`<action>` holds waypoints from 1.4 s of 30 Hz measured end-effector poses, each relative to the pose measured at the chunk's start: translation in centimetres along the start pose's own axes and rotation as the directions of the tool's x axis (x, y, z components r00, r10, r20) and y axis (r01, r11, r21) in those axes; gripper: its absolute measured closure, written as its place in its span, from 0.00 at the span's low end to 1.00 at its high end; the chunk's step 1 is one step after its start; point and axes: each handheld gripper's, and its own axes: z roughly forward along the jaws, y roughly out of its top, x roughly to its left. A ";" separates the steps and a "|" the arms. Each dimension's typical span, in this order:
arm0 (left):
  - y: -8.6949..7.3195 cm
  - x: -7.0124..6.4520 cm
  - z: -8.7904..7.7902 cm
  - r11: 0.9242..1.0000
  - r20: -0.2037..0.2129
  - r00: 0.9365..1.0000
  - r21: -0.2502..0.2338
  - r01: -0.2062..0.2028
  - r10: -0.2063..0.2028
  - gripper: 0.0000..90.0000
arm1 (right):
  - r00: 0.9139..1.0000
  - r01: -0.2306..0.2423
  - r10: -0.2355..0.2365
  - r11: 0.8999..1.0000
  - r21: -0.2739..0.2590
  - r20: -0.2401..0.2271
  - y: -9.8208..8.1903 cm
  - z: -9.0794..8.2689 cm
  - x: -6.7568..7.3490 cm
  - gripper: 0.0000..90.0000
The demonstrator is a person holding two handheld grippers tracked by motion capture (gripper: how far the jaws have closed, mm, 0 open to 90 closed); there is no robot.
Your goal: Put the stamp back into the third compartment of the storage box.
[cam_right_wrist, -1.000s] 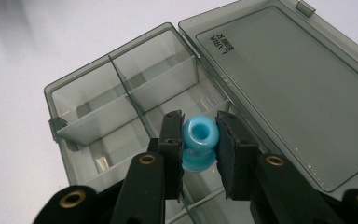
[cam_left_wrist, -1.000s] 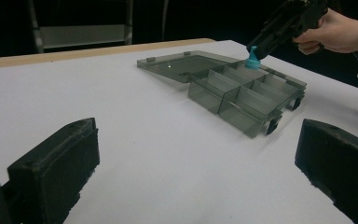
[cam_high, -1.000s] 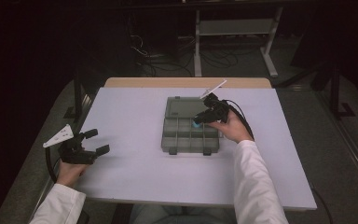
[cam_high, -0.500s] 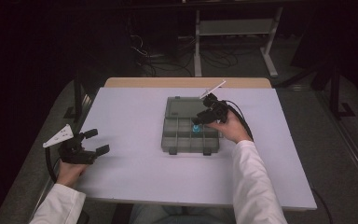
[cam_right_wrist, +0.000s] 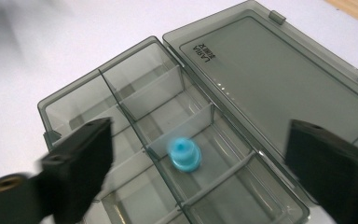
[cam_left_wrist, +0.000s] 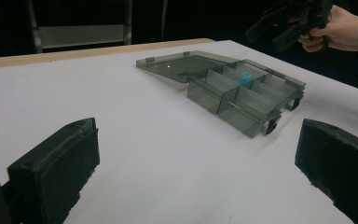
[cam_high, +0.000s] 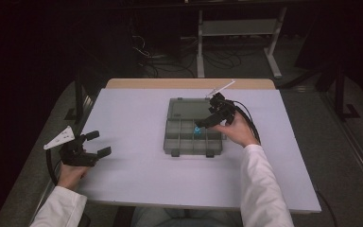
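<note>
The right tongs [cam_high: 203,124] hover over the open box [cam_high: 191,126], jaws just opened wide, empty; the blue cap [cam_right_wrist: 184,154] lies in a middle compartment. At eight o'clock on the worktop [cam_high: 142,118], left tongs [cam_high: 97,143] gape wide

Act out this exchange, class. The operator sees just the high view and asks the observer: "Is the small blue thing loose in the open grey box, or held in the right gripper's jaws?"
Observer: Loose. In the right gripper view the small light-blue round plastic cap lies on the floor of one compartment of the smoky grey see-through plastic organiser box. The right gripper has just been opening its jaws; they stand wide on either side, with nothing held.
Operator: Is there any marking on the lid?
Observer: Yes. The flat grey see-through lid has a short line of moulded lettering near its hinge edge, too small to read surely.
</note>
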 end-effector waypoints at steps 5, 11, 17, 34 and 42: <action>0.0 0.0 0.0 1.000 -0.001 1.000 0.000 -0.001 0.001 0.00 | 1.000 -0.013 0.013 1.000 -0.014 0.005 -0.2 -0.4 0.4 0.00; 0.0 0.0 0.1 1.000 -0.001 1.000 0.001 -0.001 0.001 0.00 | 1.000 -0.015 0.016 0.999 -0.034 0.014 -0.6 -1.0 0.7 0.00; 0.0 0.0 0.1 1.000 0.000 1.000 -0.002 0.000 0.000 0.00 | 1.000 -0.017 0.018 0.998 -0.055 0.014 -1.0 -1.7 0.9 0.00; 0.0 0.0 0.2 1.000 0.000 1.000 -0.003 0.002 -0.002 0.00 | 0.999 -0.045 0.047 0.995 -0.094 0.018 -2.4 -3.3 1.1 0.00; 0.0 0.0 0.2 1.000 -0.001 1.000 0.001 0.000 0.000 0.00 | 0.999 -0.045 0.048 0.992 -0.122 0.024 -3.2 -4.1 1.1 0.00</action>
